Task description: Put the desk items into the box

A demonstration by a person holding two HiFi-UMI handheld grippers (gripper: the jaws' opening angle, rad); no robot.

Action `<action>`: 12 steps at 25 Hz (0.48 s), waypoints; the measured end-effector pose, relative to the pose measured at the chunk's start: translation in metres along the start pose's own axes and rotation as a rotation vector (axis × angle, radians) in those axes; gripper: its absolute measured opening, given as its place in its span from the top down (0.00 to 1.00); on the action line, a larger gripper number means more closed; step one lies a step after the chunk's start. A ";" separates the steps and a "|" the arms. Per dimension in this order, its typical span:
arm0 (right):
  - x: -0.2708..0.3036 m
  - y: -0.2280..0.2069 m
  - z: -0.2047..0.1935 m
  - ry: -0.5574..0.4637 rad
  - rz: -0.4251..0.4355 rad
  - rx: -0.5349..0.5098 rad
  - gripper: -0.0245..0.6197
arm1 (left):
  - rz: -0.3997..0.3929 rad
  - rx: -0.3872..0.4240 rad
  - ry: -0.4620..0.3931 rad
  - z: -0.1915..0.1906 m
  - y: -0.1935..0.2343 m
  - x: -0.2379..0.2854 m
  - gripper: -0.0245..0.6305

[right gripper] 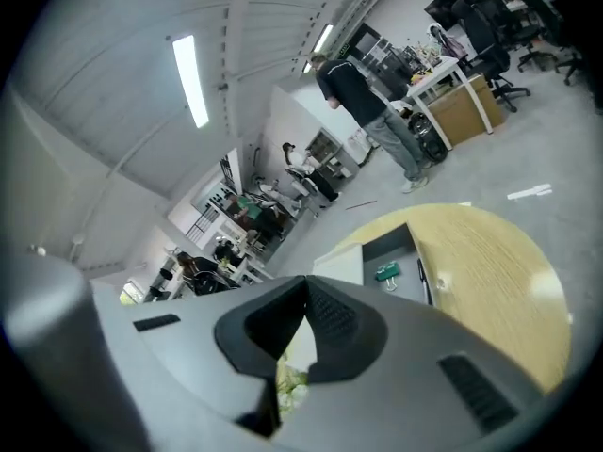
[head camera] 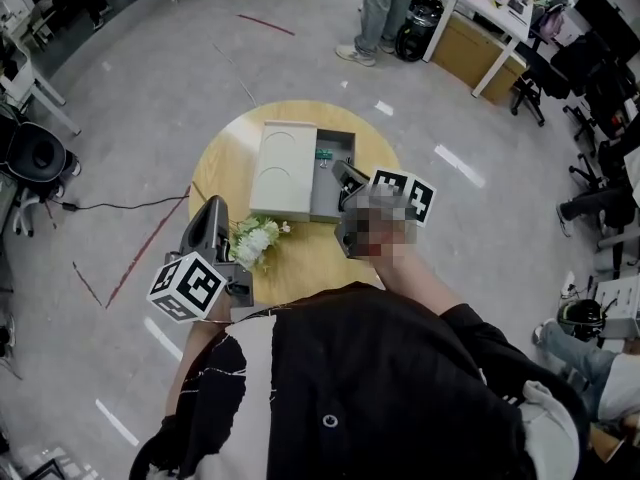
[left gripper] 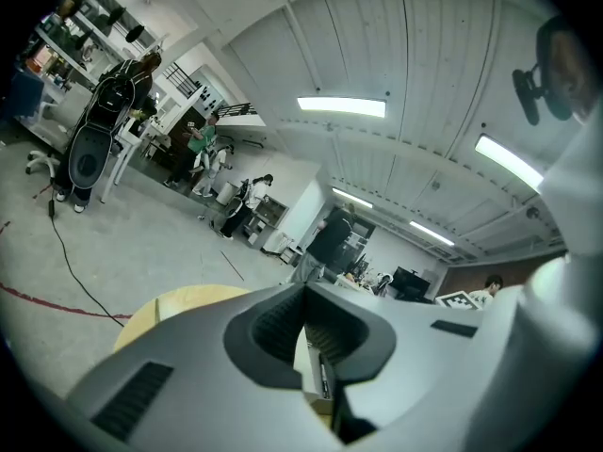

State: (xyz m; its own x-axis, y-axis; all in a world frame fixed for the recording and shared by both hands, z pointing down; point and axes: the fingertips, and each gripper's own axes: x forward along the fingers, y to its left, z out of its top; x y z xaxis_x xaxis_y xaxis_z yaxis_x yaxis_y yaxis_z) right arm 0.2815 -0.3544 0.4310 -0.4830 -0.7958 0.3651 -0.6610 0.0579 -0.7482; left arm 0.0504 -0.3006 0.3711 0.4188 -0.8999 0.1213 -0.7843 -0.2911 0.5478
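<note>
2 jaw pairs are closed on nothing: left gripper (head camera: 212,210) and right gripper (head camera: 348,175). Grey rectangular box (head camera: 325,196) with white lid (head camera: 282,168) runs lengthwise away from the person, right jaws by its near corner; white flower bunch (head camera: 256,240) lies beside left jaws

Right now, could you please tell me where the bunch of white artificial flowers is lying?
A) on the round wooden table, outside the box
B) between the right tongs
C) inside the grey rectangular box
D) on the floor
A: the bunch of white artificial flowers lies on the round wooden table, just outside the grey rectangular box.
</note>
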 end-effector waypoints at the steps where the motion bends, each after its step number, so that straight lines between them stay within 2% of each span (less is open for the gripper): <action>1: -0.005 0.006 0.003 -0.003 0.034 0.002 0.95 | -0.005 -0.001 0.000 -0.003 -0.008 0.001 0.95; 8: -0.051 0.030 0.036 -0.076 0.226 0.006 0.95 | -0.020 0.003 0.003 -0.029 -0.061 0.004 0.95; 12: -0.081 0.042 0.055 -0.141 0.292 -0.081 0.95 | -0.013 0.005 0.004 -0.042 -0.085 0.000 0.95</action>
State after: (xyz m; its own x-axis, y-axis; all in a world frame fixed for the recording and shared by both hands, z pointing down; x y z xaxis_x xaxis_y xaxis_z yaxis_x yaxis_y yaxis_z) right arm 0.3244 -0.3201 0.3394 -0.5782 -0.8139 0.0569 -0.5523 0.3392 -0.7615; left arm 0.1361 -0.2624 0.3592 0.4308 -0.8948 0.1172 -0.7810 -0.3046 0.5452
